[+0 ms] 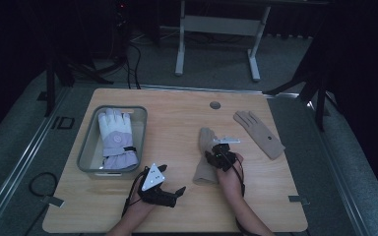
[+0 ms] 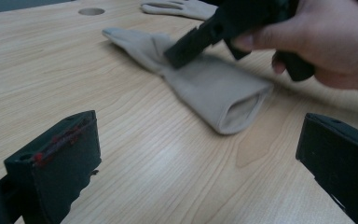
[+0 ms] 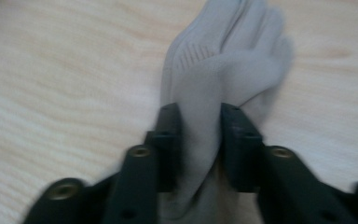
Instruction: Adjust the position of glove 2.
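right hand-held gripper [image 3: 199, 140] pinches the beige glove [image 1: 205, 160] at bench centre; left hand-held gripper [image 1: 170, 184], at seven o'clock, gapes wide, holding nothing.

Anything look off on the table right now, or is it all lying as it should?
One oddity: the beige glove between the right claw jaws is bunched into a ridge, fingers folded together, while its mate lies flat. The white-and-lilac glove sits neatly in the grey bin.

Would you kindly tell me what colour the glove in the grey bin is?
The glove is white and pale lilac, best seen in the high view.
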Action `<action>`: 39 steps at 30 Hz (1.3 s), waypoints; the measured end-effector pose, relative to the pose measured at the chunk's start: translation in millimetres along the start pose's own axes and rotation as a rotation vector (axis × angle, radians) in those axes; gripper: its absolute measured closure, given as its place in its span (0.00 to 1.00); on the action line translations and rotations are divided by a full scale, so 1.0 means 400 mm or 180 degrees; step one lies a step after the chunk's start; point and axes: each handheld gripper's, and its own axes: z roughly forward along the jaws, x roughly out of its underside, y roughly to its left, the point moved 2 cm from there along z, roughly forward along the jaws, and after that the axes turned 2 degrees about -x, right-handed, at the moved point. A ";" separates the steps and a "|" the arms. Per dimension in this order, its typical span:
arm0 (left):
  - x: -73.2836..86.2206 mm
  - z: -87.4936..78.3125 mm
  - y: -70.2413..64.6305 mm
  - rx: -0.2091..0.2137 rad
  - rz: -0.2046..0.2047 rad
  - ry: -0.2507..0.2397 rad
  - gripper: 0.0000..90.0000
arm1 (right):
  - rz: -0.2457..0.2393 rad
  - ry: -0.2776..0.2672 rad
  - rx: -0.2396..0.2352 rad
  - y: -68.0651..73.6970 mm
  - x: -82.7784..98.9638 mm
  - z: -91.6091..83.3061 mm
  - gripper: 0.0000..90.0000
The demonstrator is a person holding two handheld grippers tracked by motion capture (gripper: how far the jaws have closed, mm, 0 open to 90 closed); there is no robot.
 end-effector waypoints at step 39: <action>0.003 -0.008 0.006 0.0041 -0.0024 -0.0072 0.00 | -0.0353 -0.0593 -0.0012 -0.310 -0.074 -0.181 0.54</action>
